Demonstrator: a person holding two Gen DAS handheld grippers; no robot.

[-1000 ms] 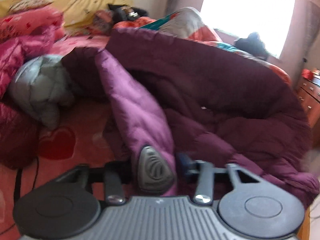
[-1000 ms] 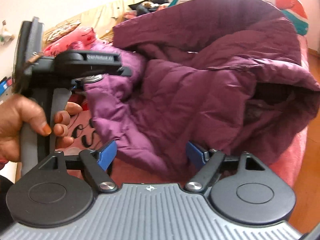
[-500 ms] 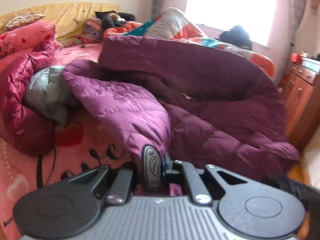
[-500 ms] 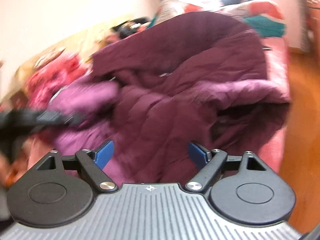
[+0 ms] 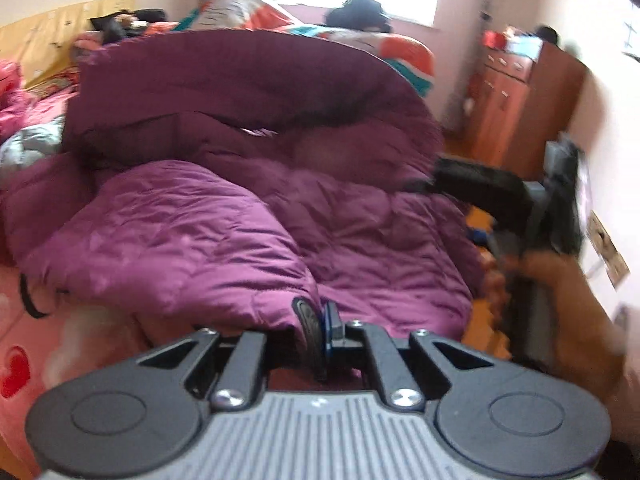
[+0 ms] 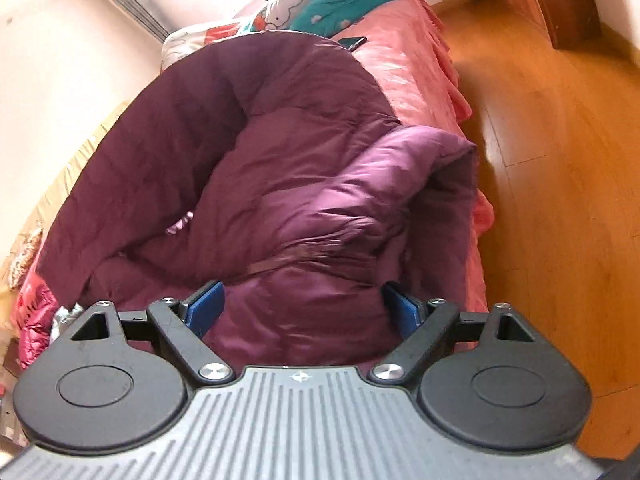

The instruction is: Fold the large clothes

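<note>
I can read no words, brand names or numbers in either wrist view. The nearest thing to a mark is a small four-pointed star embossed on the ribbed grey gripper body [image 6: 299, 377] at the centre of its front edge in the right wrist view; the matching spot in the left wrist view is too blurred for me to make out. The pink bedsheet [image 5: 16, 364] carries printed red hearts and a black curved stroke that may belong to lettering, but I cannot read it. The quilt [image 6: 288, 4] at the far end of the bed shows a white cartoon rabbit, without legible text around it.
</note>
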